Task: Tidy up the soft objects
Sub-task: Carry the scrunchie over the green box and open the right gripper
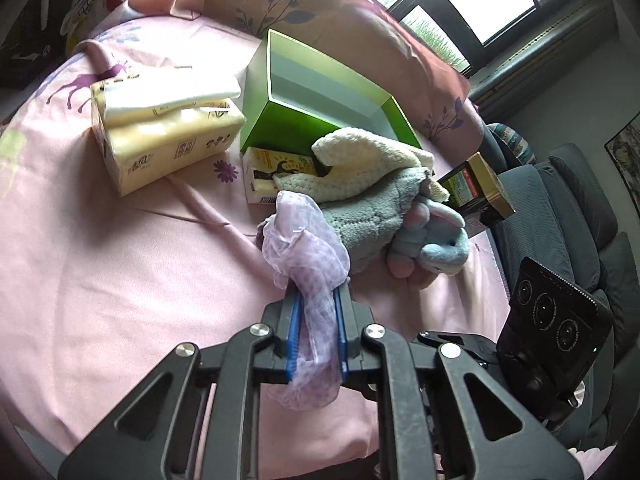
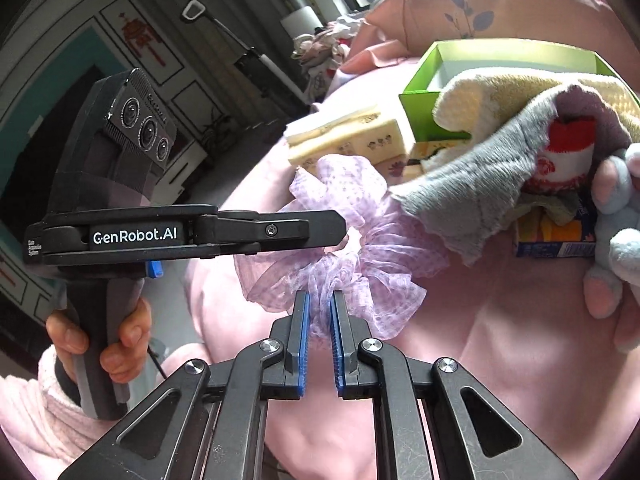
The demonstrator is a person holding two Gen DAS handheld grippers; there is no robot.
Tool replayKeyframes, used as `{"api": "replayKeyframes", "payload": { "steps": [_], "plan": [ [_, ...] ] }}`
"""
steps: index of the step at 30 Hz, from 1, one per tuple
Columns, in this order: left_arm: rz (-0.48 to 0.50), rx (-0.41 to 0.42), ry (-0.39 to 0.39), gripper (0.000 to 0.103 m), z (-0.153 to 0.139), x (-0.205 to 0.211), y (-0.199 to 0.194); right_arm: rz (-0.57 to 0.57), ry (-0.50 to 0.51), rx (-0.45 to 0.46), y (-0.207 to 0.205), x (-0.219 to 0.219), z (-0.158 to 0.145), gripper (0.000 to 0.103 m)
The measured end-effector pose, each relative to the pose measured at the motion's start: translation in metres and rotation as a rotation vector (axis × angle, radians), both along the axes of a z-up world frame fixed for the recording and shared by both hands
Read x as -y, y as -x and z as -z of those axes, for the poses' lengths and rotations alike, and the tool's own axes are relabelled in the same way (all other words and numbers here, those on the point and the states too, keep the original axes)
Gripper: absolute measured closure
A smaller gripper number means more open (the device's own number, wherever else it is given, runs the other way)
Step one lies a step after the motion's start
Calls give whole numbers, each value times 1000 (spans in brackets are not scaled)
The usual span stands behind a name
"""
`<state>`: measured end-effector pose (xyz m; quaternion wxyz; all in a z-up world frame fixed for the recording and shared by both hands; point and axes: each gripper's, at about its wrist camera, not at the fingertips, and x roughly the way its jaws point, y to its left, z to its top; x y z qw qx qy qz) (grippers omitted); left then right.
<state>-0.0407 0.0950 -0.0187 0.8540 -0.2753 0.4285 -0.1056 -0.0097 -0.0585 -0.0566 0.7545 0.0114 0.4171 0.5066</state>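
A sheer lilac scrunchie (image 1: 308, 240) (image 2: 360, 236) hangs above the pink bedsheet, held by both grippers. My left gripper (image 1: 316, 292) is shut on one side of it, and it shows in the right wrist view (image 2: 336, 228) coming in from the left. My right gripper (image 2: 320, 300) is shut on the scrunchie's lower edge. Behind lie a grey towel (image 1: 372, 208) (image 2: 472, 176), a cream towel (image 1: 372, 160) (image 2: 500, 92) and a blue plush toy (image 1: 436, 240) (image 2: 624, 224). An open green box (image 1: 320, 96) (image 2: 424, 100) stands behind them.
A yellow tissue pack (image 1: 168, 136) and a small yellow tissue packet (image 1: 268, 172) lie on the pink bedsheet (image 1: 120, 280). A pink pillow (image 1: 340, 12) sits behind the box. A dark sofa (image 1: 560, 208) stands to the right of the bed.
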Motion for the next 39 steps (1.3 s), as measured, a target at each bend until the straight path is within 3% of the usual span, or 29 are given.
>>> {"api": "replayKeyframes", "payload": {
  "steps": [6,11,14,22,28,31,33,35,36,39],
  "plan": [
    [8,114,-53,90,-49,3,2,21,-90,89,-3,6,-43,92],
    [44,170,-122,89,-78,12,-31,80,-82,205,-24,6,-74,92],
    [59,182,-114,89,-89,14,-66,124,-75,254,-48,7,-89,92],
    [42,84,-24,89,-69,9,-176,258,-18,282,-132,3,-92,92],
    [-3,-17,-71,88,-37,14,-235,330,97,243,-184,-9,-68,92],
    [-34,-70,-98,66,-24,13,-251,370,161,232,-200,-9,-61,89],
    [-49,-90,-128,37,-20,11,-255,415,201,238,-206,-2,-60,67],
    [-52,-90,-135,22,-22,8,-254,440,188,241,-208,12,-63,46],
    [-49,-89,-135,15,-23,7,-253,447,170,230,-210,19,-64,36],
    [-53,-75,-161,11,-32,8,-243,479,136,211,-205,42,-72,33]
  ]
}}
